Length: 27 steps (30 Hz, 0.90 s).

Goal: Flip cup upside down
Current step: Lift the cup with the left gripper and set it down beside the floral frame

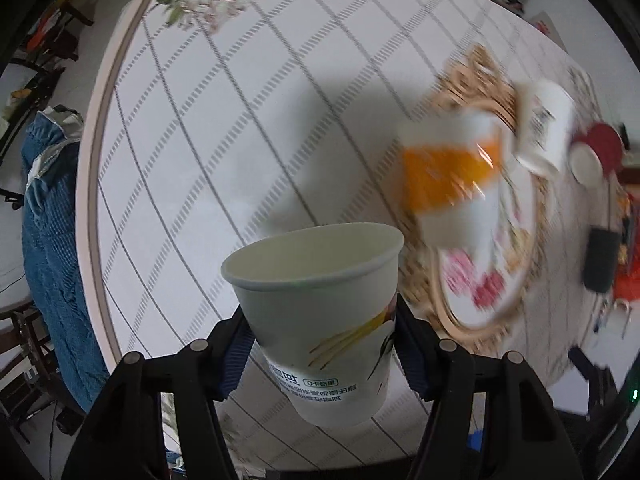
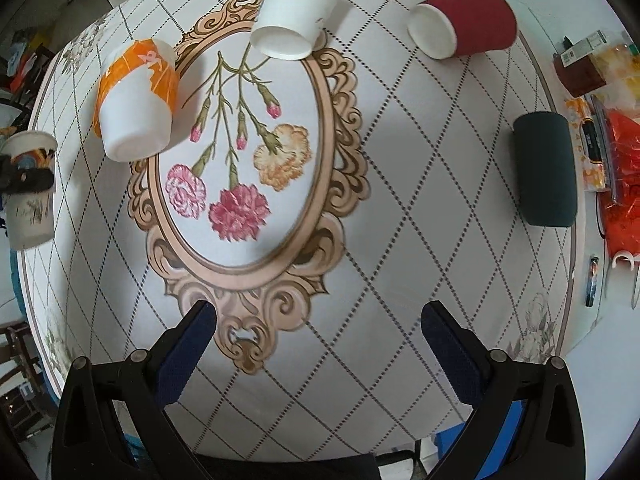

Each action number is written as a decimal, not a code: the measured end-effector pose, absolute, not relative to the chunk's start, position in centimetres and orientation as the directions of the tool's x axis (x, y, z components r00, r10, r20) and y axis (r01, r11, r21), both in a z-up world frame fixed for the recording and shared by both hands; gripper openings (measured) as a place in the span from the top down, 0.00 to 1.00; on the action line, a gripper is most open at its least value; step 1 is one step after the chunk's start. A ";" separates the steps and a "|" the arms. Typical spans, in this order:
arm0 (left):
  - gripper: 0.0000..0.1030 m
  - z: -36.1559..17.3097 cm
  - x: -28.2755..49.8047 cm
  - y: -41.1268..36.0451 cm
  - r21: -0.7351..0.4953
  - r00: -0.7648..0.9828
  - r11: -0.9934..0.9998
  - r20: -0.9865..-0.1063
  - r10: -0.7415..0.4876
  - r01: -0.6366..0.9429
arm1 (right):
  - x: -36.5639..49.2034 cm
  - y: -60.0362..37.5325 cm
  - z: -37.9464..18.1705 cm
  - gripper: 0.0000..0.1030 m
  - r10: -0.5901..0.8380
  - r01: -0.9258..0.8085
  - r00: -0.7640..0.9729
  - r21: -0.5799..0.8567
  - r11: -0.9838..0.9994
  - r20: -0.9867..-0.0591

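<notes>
My left gripper is shut on a white paper cup with printed text and a yellow-stemmed design. The cup is held above the table, its open mouth toward the camera and tilted. The same cup shows at the far left edge of the right wrist view, with the gripper's dark finger across it. My right gripper is open and empty above the near part of the round table.
On the table lie an orange-and-white cup, a white paper cup, a red cup and a dark green cup, all on their sides. Packets and clutter sit at the right edge. A blue cloth hangs left of the table.
</notes>
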<state>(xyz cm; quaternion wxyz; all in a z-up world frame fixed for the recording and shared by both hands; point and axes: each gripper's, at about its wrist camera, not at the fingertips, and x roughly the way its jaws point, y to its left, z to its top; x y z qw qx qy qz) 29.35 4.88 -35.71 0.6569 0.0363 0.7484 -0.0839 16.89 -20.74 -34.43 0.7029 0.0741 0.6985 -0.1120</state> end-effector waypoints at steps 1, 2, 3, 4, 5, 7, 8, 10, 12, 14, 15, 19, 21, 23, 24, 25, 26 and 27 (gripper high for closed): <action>0.41 -35.4 28.1 4.1 -0.083 -0.138 0.980 -0.989 -0.059 0.178 | 16.4 -20.8 -34.7 0.00 -0.053 0.258 0.000 -0.052 0.965 -0.999; 0.41 -35.1 27.3 3.5 -0.088 -0.143 0.979 -0.988 -0.062 0.185 | 15.9 -21.0 -34.8 0.00 -0.053 0.254 -0.003 -0.052 0.966 -0.999; 0.41 -35.0 25.9 2.6 -0.095 -0.150 0.977 -0.986 -0.066 0.193 | 15.2 -21.5 -34.8 0.00 -0.049 0.250 -0.007 -0.049 0.967 -0.999; 0.41 -34.8 24.8 1.6 -0.100 -0.155 0.974 -0.986 -0.069 0.202 | 14.7 -21.5 -35.0 0.00 -0.047 0.244 -0.009 -0.048 0.968 -0.999; 0.41 -34.6 23.9 0.3 -0.100 -0.157 0.973 -0.985 -0.067 0.209 | 13.9 -21.9 -35.2 0.00 -0.047 0.235 -0.013 -0.049 0.971 -0.999; 0.41 -34.9 22.3 -1.5 -0.106 -0.173 0.972 -0.982 -0.070 0.211 | 12.5 -22.5 -35.4 0.00 -0.049 0.217 -0.021 -0.053 0.975 -0.999; 0.41 -35.3 21.3 -2.2 -0.115 -0.186 0.971 -0.980 -0.076 0.209 | 11.7 -22.9 -35.6 0.00 -0.049 0.208 -0.025 -0.053 0.977 -0.998; 0.41 -35.9 19.7 -3.5 -0.120 -0.200 0.971 -0.977 -0.078 0.207 | 10.3 -23.5 -36.2 0.00 -0.052 0.190 -0.034 -0.057 0.980 -0.998; 0.41 -36.7 18.0 -4.9 -0.115 -0.210 0.972 -0.975 -0.071 0.205 | 8.9 -24.4 -36.6 0.00 -0.052 0.180 -0.042 -0.059 0.982 -0.998; 0.41 -37.5 16.9 -5.8 -0.125 -0.227 0.973 -0.971 -0.080 0.192 | 7.4 -25.5 -37.0 0.00 -0.050 0.176 -0.053 -0.059 0.983 -0.997; 0.41 -37.9 16.3 -6.4 -0.130 -0.233 0.974 -0.969 -0.085 0.187 | 6.6 -26.0 -37.3 0.00 -0.050 0.175 -0.057 -0.059 0.983 -0.997; 0.40 -39.0 14.9 -8.4 -0.142 -0.244 0.975 -0.965 -0.097 0.172 | 4.1 -28.5 -38.0 0.00 -0.054 0.167 -0.069 -0.065 0.984 -0.996; 0.40 -39.6 14.5 -9.7 -0.143 -0.246 0.975 -0.964 -0.098 0.171 | 2.5 -29.1 -38.1 0.00 -0.055 0.163 -0.073 -0.067 0.984 -0.996; 0.40 -40.1 14.4 -10.7 -0.139 -0.243 0.975 -0.965 -0.095 0.172 | 1.5 -30.1 -38.2 0.00 -0.055 0.158 -0.076 -0.067 0.985 -0.996; 0.40 -40.4 14.4 -11.3 -0.137 -0.243 0.976 -0.965 -0.094 0.169 | 1.2 -30.1 -38.5 0.00 -0.056 0.157 -0.078 -0.068 0.985 -0.995; 0.40 -40.6 14.4 -11.7 -0.135 -0.242 0.977 -0.966 -0.092 0.168 | 0.8 -30.7 -38.8 0.00 -0.057 0.156 -0.080 -0.069 0.985 -0.995; 0.40 -40.8 14.5 -12.1 -0.129 -0.238 0.977 -0.967 -0.087 0.168 | 1.2 -31.5 -38.9 0.00 -0.057 0.155 -0.083 -0.069 0.986 -0.995; 0.40 -41.1 14.5 -12.5 -0.124 -0.236 0.978 -0.968 -0.082 0.169 | 0.9 -31.9 -38.9 0.00 -0.057 0.154 -0.084 -0.070 0.986 -0.995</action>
